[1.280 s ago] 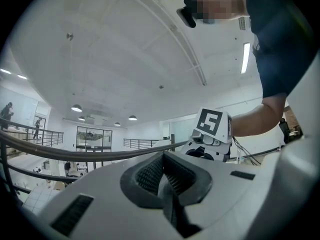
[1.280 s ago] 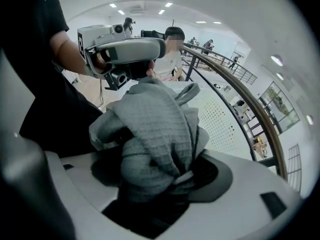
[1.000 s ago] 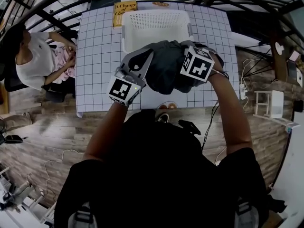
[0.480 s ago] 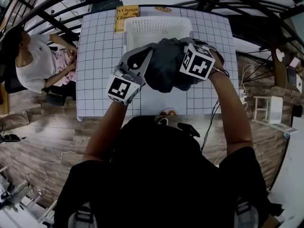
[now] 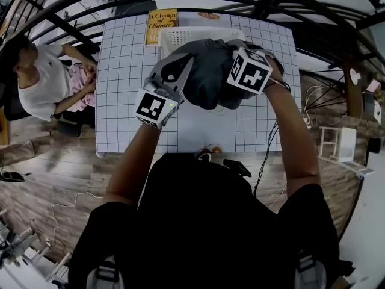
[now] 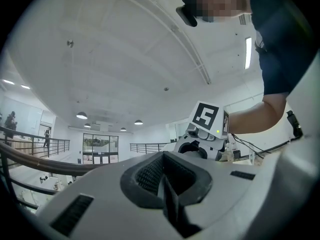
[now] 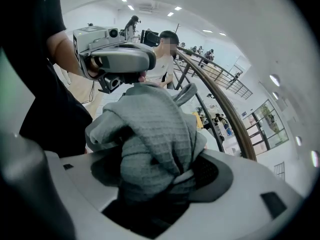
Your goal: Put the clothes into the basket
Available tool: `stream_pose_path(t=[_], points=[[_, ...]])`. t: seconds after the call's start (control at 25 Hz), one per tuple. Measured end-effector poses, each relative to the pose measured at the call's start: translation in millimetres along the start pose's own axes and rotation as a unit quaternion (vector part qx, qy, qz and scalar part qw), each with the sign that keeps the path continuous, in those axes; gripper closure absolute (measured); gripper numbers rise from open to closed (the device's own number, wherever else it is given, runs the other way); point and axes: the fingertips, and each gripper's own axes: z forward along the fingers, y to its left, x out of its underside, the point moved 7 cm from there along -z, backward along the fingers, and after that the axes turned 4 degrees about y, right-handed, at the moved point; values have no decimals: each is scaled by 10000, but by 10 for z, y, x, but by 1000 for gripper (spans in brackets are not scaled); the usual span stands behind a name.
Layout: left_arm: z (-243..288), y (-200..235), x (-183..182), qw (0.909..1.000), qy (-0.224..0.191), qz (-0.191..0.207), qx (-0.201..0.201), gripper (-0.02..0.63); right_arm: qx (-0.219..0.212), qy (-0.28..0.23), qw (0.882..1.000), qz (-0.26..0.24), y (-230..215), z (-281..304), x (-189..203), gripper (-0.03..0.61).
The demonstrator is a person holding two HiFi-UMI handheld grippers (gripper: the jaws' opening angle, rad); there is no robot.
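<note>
A dark grey garment [image 5: 207,77] hangs bunched between both grippers above the white basket [image 5: 180,36], hiding most of it. My right gripper [image 5: 236,65] is shut on a thick wad of the waffle-knit cloth [image 7: 150,134], which fills its jaws [image 7: 160,179]. On the garment's left side is my left gripper [image 5: 180,65], pointing up and away. In the left gripper view its jaws [image 6: 167,184] stand together with only a thin dark fold between them. The right gripper's marker cube [image 6: 206,118] shows beyond them.
The basket stands at the far middle of the gridded white table [image 5: 120,101]. A yellow book [image 5: 161,26] lies left of it. A seated person in white [image 5: 42,83] is at the table's left side. A dark railing curves behind the table.
Both grippers have carried the garment farther from me, over the basket. It now covers much more of the basket than before.
</note>
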Motion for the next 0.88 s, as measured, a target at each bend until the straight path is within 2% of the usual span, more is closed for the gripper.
stream_pose_path(t=[0.4,0.6,0.88], points=[[178,280,224,9997,222,-106,-80,611,6,29,9998,-211,-399,424,-98,229],[250,421,368,9994,274,-172,-149,611,-108,141,9985,-514,-488,762,-158,228],[349,540,566,9990,331,-252,-173,611,-236,179,9976,-625,-553,1125,-129,229]])
